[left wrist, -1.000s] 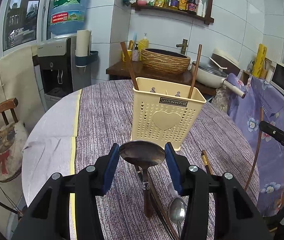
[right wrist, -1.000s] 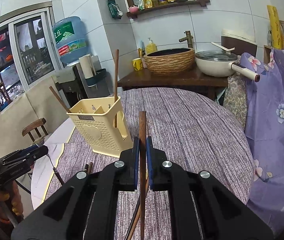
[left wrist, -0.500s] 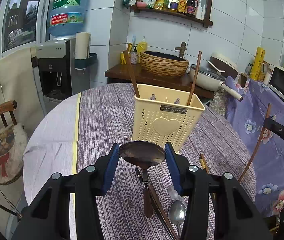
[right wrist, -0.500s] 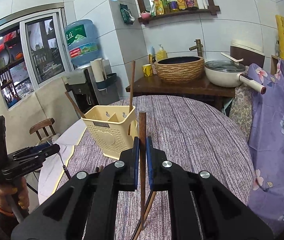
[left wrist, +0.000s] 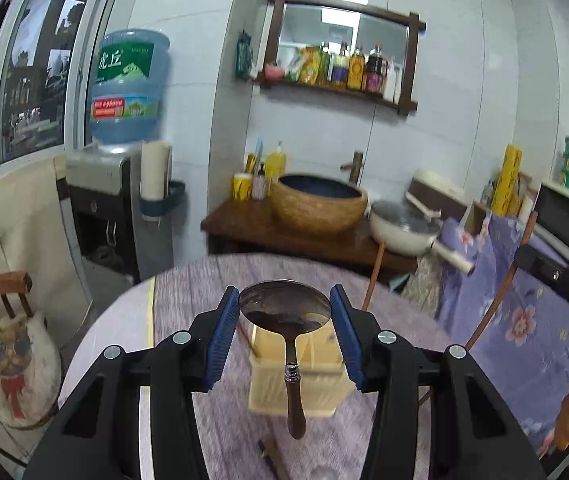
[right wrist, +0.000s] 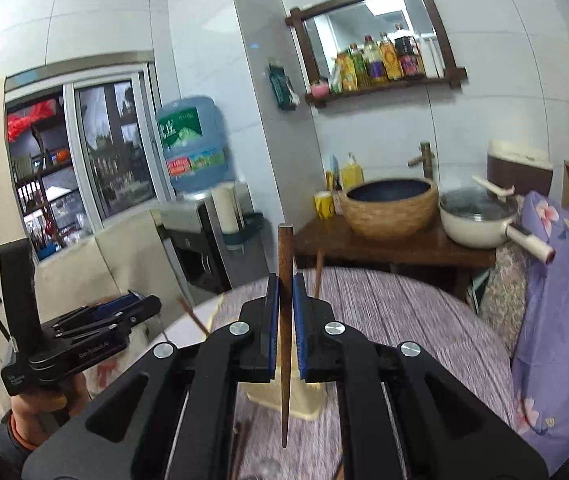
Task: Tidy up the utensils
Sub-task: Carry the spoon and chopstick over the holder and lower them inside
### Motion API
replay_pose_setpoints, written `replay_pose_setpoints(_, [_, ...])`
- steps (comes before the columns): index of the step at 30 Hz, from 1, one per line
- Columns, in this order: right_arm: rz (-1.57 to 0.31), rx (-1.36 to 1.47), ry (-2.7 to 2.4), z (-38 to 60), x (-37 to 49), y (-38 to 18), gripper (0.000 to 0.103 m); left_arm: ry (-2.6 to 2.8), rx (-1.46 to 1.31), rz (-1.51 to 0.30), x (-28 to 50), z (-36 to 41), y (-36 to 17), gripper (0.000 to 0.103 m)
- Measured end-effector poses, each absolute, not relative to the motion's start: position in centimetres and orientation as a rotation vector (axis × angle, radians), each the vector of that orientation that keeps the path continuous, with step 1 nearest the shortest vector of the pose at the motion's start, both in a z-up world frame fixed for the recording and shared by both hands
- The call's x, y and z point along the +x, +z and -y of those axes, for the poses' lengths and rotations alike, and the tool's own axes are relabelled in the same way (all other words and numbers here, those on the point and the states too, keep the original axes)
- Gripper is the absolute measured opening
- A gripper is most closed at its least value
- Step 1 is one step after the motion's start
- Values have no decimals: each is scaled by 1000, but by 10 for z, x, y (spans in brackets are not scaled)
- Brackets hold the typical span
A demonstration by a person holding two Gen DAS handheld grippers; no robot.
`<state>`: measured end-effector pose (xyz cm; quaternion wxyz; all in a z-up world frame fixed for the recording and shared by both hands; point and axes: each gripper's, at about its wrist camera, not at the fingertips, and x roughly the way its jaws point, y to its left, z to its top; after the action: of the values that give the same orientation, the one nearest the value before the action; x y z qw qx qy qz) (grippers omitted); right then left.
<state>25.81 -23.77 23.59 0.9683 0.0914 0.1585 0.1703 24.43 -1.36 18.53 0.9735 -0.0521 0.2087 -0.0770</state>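
Observation:
My left gripper [left wrist: 284, 312] is shut on the bowl of a metal spoon [left wrist: 286, 314] whose dark handle hangs down. It is held in the air above the cream utensil holder [left wrist: 308, 368], which stands on the round table and has a chopstick [left wrist: 372, 284] leaning in it. My right gripper [right wrist: 283, 308] is shut on a brown chopstick [right wrist: 284, 344], held upright with its thin tip down, above the same holder [right wrist: 284, 396]. The left gripper also shows at the left of the right wrist view [right wrist: 96, 328].
The round table has a purple striped cloth [left wrist: 204, 400]. Loose utensils [left wrist: 272, 456] lie on it in front of the holder. A purple flowered cloth [left wrist: 524, 320] is on the right. A sideboard with a woven basin [left wrist: 318, 204] and a pan [left wrist: 400, 228] stands behind.
Both grippers have risen and tilted upward with their utensils. The holder has dropped low in both views and now sits partly behind the gripper fingers.

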Motion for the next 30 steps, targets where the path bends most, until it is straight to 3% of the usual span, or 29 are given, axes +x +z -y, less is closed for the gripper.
replay_pose_setpoints(7, [-245,178,284,216,296,267,8,-104,-86,-347,285,37,207,47])
replay_pose_setpoints(20, [-383,180,243,198,344,166,8,-59,-19,-413,311,56,125,47])
replay_pose_setpoints(30, [-410,160,262,192,347,139,8,-63,40,-484,313,59,91,47])
